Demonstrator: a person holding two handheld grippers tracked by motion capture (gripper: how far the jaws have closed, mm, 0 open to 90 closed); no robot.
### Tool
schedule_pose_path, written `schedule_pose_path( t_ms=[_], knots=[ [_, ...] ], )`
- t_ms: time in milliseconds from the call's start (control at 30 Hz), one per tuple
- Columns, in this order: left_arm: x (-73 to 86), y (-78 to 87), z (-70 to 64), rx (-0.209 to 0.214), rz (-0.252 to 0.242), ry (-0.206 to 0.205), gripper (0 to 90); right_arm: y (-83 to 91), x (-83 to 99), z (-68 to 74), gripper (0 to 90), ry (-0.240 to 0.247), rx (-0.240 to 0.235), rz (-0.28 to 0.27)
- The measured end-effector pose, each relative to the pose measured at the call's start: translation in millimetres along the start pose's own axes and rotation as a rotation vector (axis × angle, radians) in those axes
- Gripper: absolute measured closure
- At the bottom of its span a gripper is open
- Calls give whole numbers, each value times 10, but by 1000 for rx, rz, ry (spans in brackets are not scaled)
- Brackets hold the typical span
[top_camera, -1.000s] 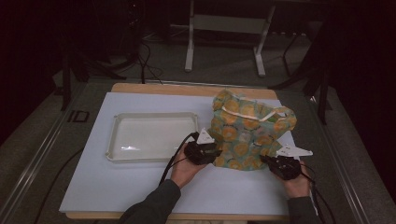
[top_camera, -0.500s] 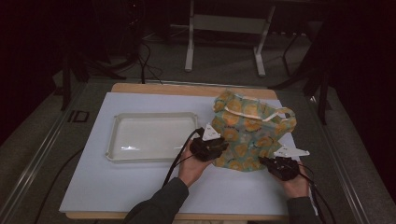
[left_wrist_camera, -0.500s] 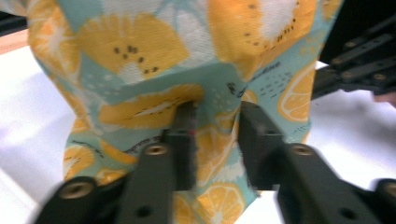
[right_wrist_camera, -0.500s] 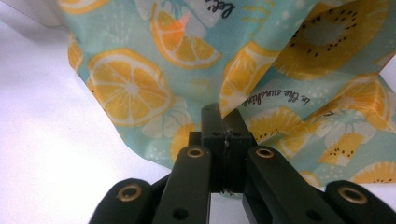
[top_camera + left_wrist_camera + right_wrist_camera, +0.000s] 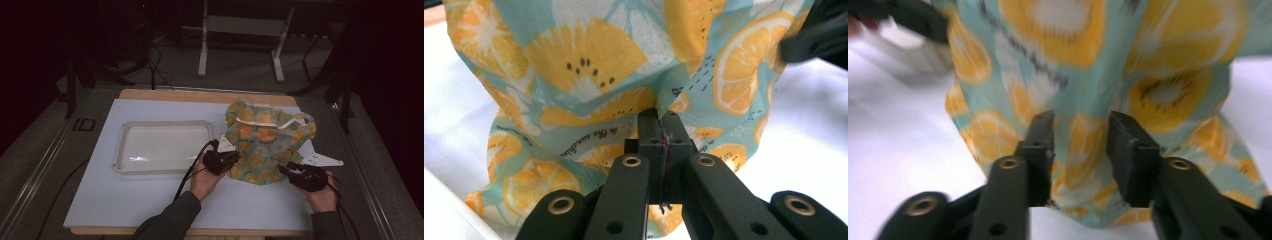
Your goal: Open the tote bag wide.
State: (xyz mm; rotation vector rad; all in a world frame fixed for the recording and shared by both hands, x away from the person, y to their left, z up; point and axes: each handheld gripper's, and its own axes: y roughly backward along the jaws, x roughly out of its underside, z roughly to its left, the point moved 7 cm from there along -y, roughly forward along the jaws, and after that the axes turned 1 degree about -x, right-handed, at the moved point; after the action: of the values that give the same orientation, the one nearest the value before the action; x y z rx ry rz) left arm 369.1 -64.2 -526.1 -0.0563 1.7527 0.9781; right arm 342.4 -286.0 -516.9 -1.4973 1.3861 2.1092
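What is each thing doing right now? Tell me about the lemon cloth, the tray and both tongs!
Lemon-print cloth: bunched up in a heap on the table, not flat.
Left tongs: shut, pinching a fold of the cloth.
Right tongs: open, jaws apart at the cloth's edge, not gripping.
White tray: empty, lying flat beside the cloth.

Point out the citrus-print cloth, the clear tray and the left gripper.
citrus-print cloth (image 5: pixel 265 142): high view, middle of the bunched fabric.
clear tray (image 5: pixel 123 150): high view, its left rim.
left gripper (image 5: pixel 659 122): left gripper view, between its fingertips, shut on a fold of the cloth.
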Motion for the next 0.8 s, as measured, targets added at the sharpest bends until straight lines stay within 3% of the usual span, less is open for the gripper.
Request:
schedule_pose_path(
  t_ms=[200, 267, 300, 333, 367, 400, 633, 800],
  knots=[
    [91, -80, 4, 0, 36, -7, 895, 112, -162, 25, 611, -16, 21, -86],
    [110, -94, 7, -3, 48, -12, 895, 112, -162, 25, 611, -16, 21, -86],
    [169, -147, 18, -6, 83, -13, 895, 149, -205, 52, 754, -20, 1, -113],
    [169, -147, 18, -6, 83, -13, 895, 149, -205, 52, 754, -20, 1, -113],
    [196, -171, 29, -11, 100, -15, 895, 144, -199, 73, 844, 1, 3, -100],
    [208, -180, 36, -14, 105, -16, 895, 135, -191, 84, 876, 12, 7, -91],
    [218, -143, 70, -10, 99, -6, 884, 19, -101, 122, 900, 58, 12, -22],
    [205, -63, 126, -11, 72, 5, 796, -55, -24, 100, 900, 56, 15, 9]
  ],
)
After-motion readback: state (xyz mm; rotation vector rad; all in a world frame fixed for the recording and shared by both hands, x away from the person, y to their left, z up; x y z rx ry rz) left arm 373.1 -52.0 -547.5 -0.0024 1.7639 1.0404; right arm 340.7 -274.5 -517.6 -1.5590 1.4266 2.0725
